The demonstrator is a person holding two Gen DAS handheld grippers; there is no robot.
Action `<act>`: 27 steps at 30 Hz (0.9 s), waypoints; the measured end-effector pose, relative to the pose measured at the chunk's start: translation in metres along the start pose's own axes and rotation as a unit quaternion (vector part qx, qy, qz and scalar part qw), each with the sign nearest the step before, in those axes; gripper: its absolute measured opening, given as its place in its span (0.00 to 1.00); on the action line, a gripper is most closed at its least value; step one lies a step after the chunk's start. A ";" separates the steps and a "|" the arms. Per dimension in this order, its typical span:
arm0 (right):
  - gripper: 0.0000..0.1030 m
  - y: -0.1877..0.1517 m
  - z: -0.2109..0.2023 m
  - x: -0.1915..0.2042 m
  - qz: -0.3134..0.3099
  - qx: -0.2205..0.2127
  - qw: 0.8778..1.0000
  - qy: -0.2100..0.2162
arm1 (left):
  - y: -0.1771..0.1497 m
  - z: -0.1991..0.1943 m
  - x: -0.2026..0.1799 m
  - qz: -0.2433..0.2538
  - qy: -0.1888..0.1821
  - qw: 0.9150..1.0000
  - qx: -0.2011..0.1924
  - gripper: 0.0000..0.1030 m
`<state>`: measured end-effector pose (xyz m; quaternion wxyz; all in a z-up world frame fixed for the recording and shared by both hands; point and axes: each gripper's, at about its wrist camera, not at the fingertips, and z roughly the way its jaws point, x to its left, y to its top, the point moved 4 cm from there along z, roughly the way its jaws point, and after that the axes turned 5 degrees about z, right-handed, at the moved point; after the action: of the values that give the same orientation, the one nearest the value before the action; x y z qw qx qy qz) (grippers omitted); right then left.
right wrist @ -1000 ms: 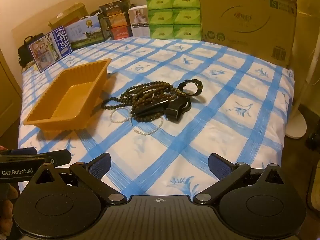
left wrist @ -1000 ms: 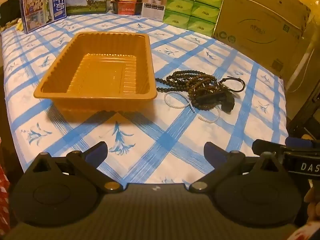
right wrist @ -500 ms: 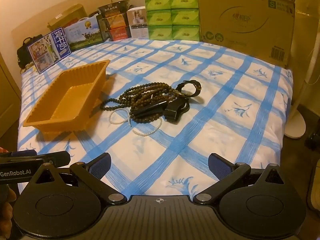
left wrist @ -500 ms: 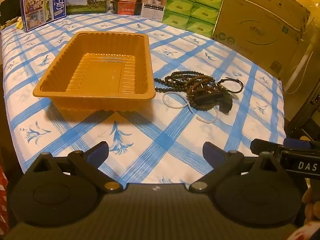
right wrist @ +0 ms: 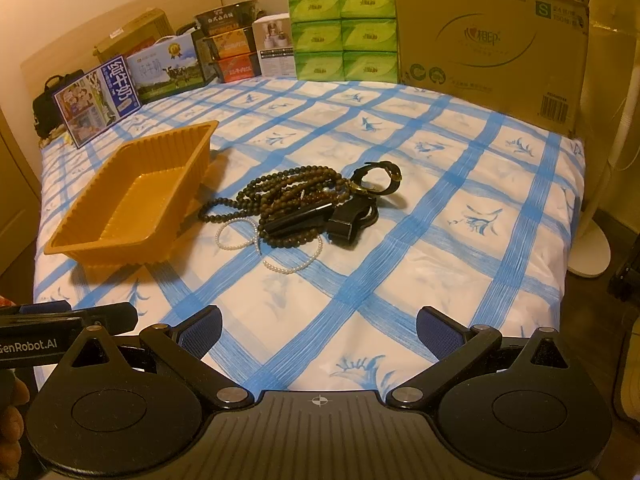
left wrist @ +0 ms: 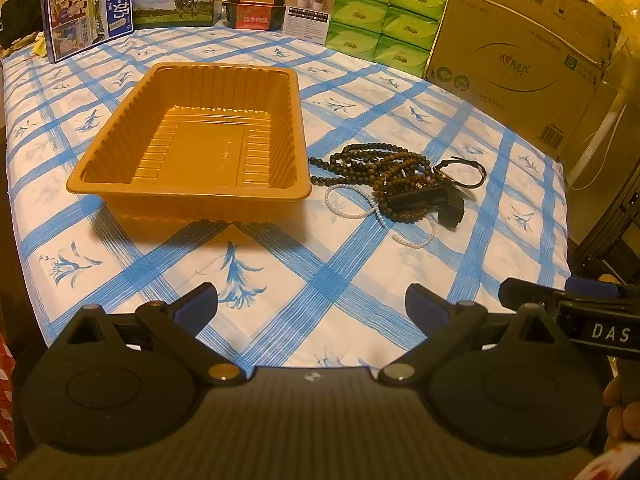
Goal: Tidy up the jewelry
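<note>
Dim, warm-lit room; blue-checked cloth [left wrist: 328, 280] over the surface, boxes and cartons lined up along the far edge, among them 6 green tissue packs [right wrist: 344, 36] and a big cardboard box [right wrist: 492, 44].

Orange tray [left wrist: 192, 136] sitting on the cloth, nothing in it yet. Just right of the tray, not touching it: 1 tangled heap of jewelry — dark bead strands [left wrist: 380, 164], a white pearl string [left wrist: 352, 204] trailing toward the near edge, a black clip-like piece [left wrist: 424, 200] on top, a dark strap loop [right wrist: 378, 176] at the far side of the heap from the tray.

Left claw [left wrist: 312, 306] released, fingers spread wide, holding nothing, hanging near the front edge well short of the tray. Right claw [right wrist: 318, 326] likewise released and bare, pointed at the heap but well apart from it.

Compared with 1 second ago: almost nothing different. Tray and heap in the same spots, both claws equally spread, only a slight drift of both views. No piece lifted, so sorting apparently not begun. Likely next: a reach to the heap with the right claw, the tangle making a clean pick of 1 strand doubtful.
</note>
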<state>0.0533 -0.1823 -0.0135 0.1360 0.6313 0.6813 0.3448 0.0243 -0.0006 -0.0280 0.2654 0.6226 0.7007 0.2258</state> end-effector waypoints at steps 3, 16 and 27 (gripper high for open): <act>1.00 0.000 0.000 0.000 0.000 0.000 1.000 0.001 | 0.000 0.000 -0.001 0.000 0.001 1.000 -0.001 0.96; 1.00 0.000 0.000 0.000 0.000 0.000 1.000 0.000 | 0.002 -0.001 -0.001 -0.002 0.000 1.000 -0.001 0.96; 1.00 0.001 0.000 0.001 0.000 0.000 1.000 0.000 | 0.003 -0.003 -0.002 -0.003 -0.001 1.000 -0.002 0.96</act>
<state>0.0534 -0.1820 -0.0126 0.1359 0.6310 0.6817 0.3445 0.0250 -0.0018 -0.0239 0.2682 0.6203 0.7018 0.2253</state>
